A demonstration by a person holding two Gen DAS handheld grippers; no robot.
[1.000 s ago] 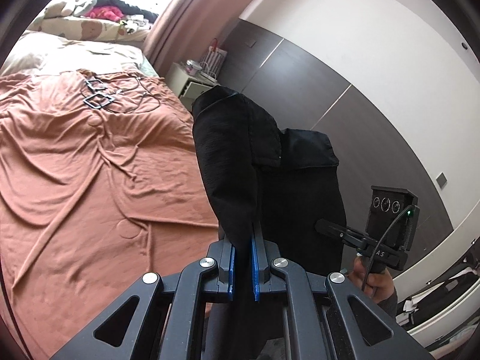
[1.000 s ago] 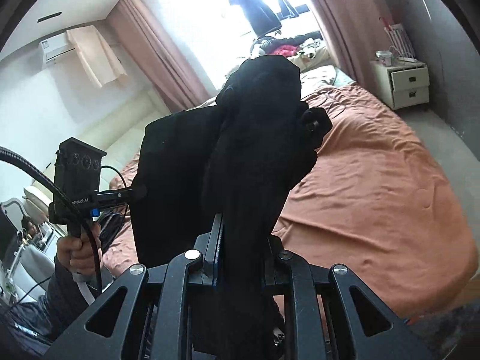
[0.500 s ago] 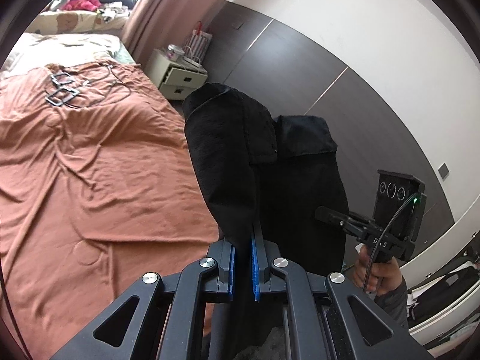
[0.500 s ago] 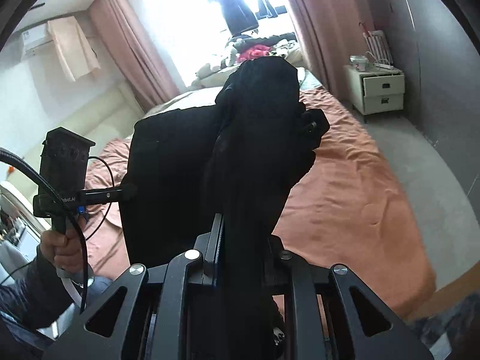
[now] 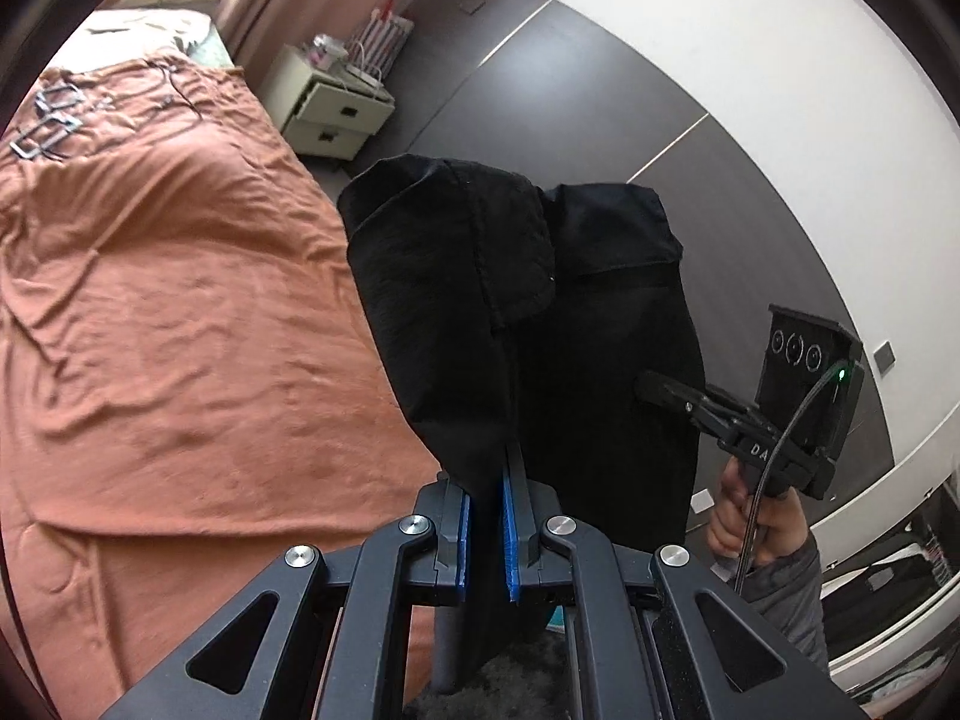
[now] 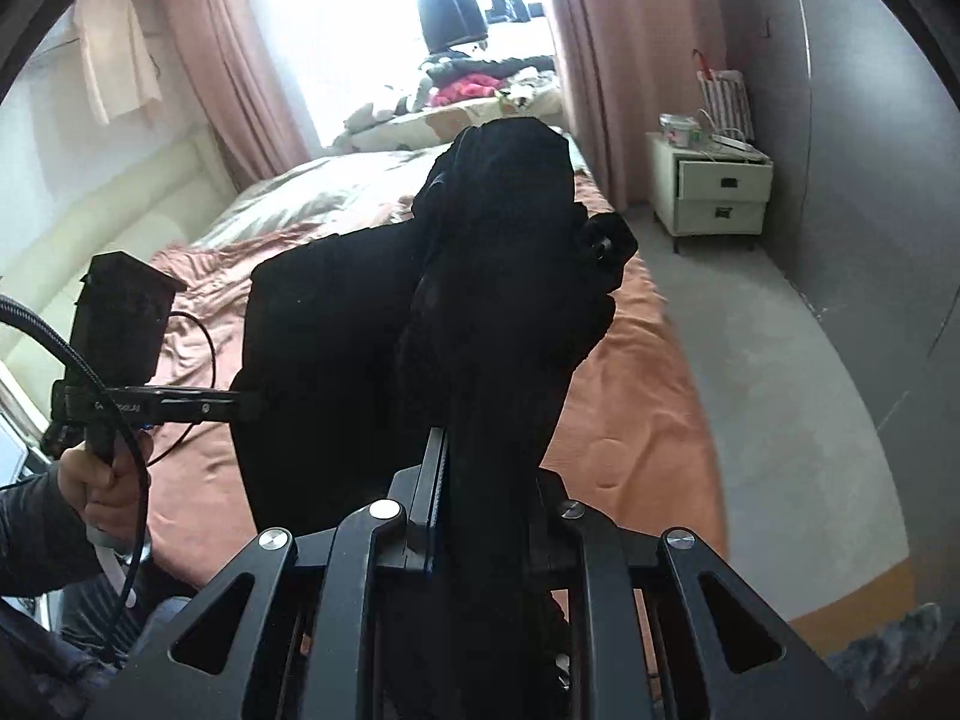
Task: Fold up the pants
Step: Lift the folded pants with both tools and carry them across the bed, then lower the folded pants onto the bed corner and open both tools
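Black pants point(image 5: 456, 312) hang in the air between both grippers, above the near edge of a bed. My left gripper point(image 5: 486, 522) is shut on one bunched end of the cloth, which stands up from its blue pads. In the right wrist view my right gripper point(image 6: 480, 516) is shut on the other end of the pants point(image 6: 492, 300), whose button tab sticks out to the right. Each view shows the other gripper held in a hand, pinching the far side of the hanging cloth: right gripper point(image 5: 654, 387), left gripper point(image 6: 246, 405).
A bed with a rust-orange sheet point(image 5: 168, 312) fills the left. Metal hangers point(image 5: 45, 120) lie near its far end. A cream nightstand point(image 6: 711, 192) stands by the dark wall panels. Grey floor point(image 6: 774, 396) runs beside the bed. Clothes are piled by the window point(image 6: 480, 84).
The left wrist view has swung right and lower along the bed; the hangers and nightstand slid toward the upper left. The right wrist view tipped a little, showing more floor. Both grips stay on the pants.
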